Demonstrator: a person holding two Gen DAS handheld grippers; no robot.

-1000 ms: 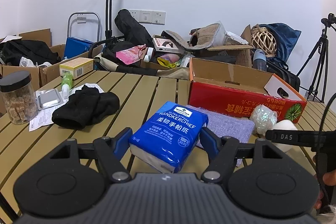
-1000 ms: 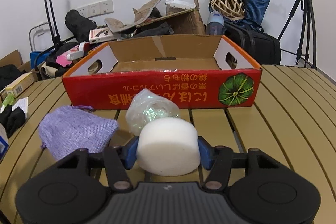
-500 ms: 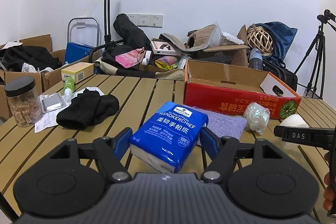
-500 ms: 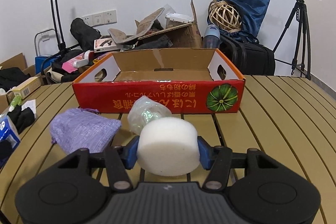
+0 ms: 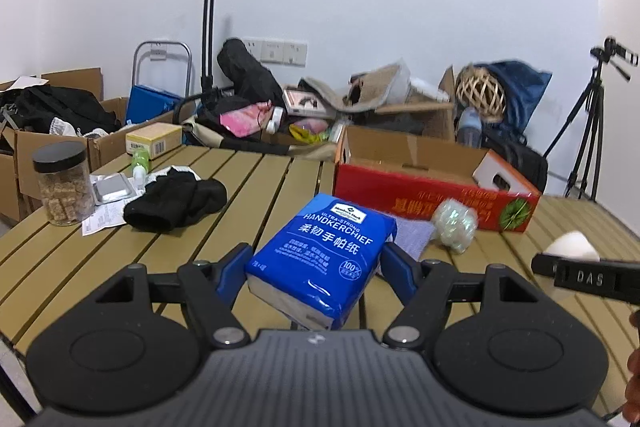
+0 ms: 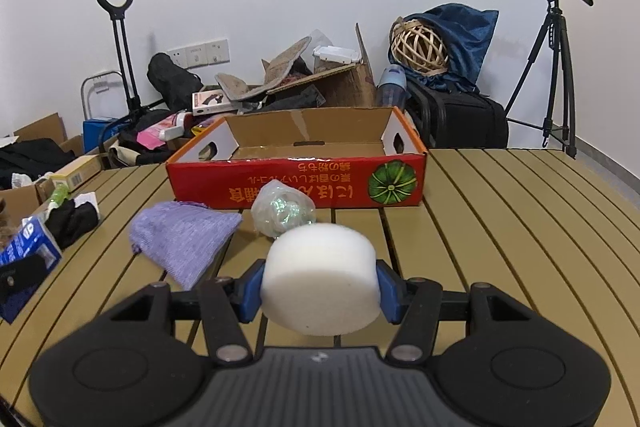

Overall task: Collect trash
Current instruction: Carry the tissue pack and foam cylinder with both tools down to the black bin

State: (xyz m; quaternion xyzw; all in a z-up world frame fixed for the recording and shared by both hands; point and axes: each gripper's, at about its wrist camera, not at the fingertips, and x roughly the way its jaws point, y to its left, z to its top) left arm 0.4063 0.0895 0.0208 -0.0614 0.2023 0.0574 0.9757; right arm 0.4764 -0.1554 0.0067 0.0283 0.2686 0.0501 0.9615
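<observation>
My left gripper (image 5: pixel 316 269) is shut on a blue pack of handkerchief tissues (image 5: pixel 322 257), held above the slatted table. My right gripper (image 6: pixel 318 289) is shut on a white foam cylinder (image 6: pixel 320 285), also lifted off the table. In the left wrist view the foam cylinder (image 5: pixel 572 247) and part of the right gripper show at the right edge. The tissue pack (image 6: pixel 30 249) appears at the left edge of the right wrist view. A red open cardboard tray (image 6: pixel 296 183) stands ahead, with a crumpled clear plastic wad (image 6: pixel 282 213) in front of it and a purple knitted pouch (image 6: pixel 184 243) to its left.
On the table's left lie black socks (image 5: pixel 176 201), a jar with a black lid (image 5: pixel 64 183), a foil blister pack (image 5: pixel 112 187), a small green bottle (image 5: pixel 140 163) and a yellow box (image 5: pixel 154 139). Cardboard boxes, bags and a trolley crowd the wall. A tripod (image 6: pixel 556 67) stands at the right.
Both grippers have drawn back and risen with their loads. The red tray, plastic wad and pouch look farther away and lower in both views.
</observation>
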